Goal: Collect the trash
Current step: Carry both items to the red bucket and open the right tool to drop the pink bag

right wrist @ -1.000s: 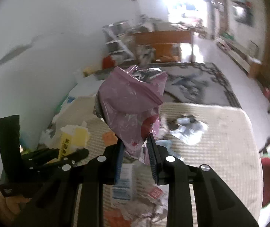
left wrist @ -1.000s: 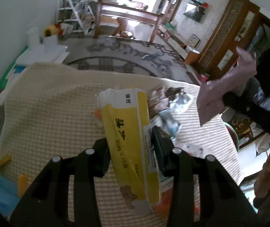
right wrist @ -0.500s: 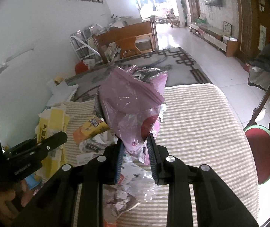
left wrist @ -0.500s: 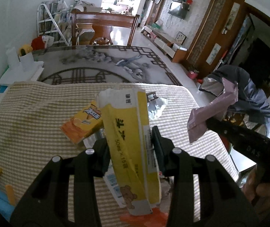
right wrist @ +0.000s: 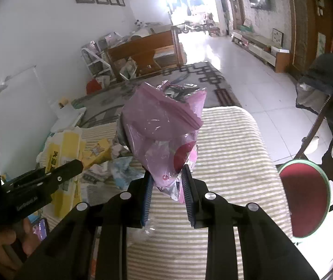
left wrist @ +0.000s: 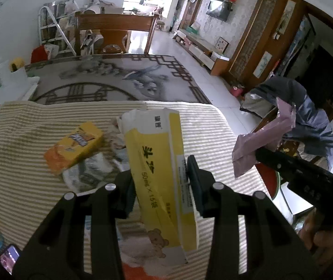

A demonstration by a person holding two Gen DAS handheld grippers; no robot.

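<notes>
The left gripper point(left wrist: 160, 182) is clamped across the width of a yellow tissue pack point(left wrist: 159, 168), its two pads pressing the pack's long sides near mid-length, a grip that looks chosen so the soft, flattened wrapper stays stiff enough to carry without folding over. The pack's long axis runs along the fingers: its torn white end points away from the camera toward the far edge of the striped tablecloth point(left wrist: 26, 126), and its printed bear end hangs back under the gripper. It is lifted clear of the cloth, above the middle of the table. The right gripper point(right wrist: 167, 186) is closed tight on the lower part of a pink plastic bag point(right wrist: 161, 135), which stands up out of the jaws with its crumpled open mouth pointing up and away toward the far edge; held low like this, the bag seems to be kept off the litter while it is carried. In the left view that bag shows beyond the table's right edge. More trash remains on the cloth toward its left side: an orange snack box point(left wrist: 74, 149) lying flat, and crumpled wrappers point(left wrist: 89, 172) touching its near end.
</notes>
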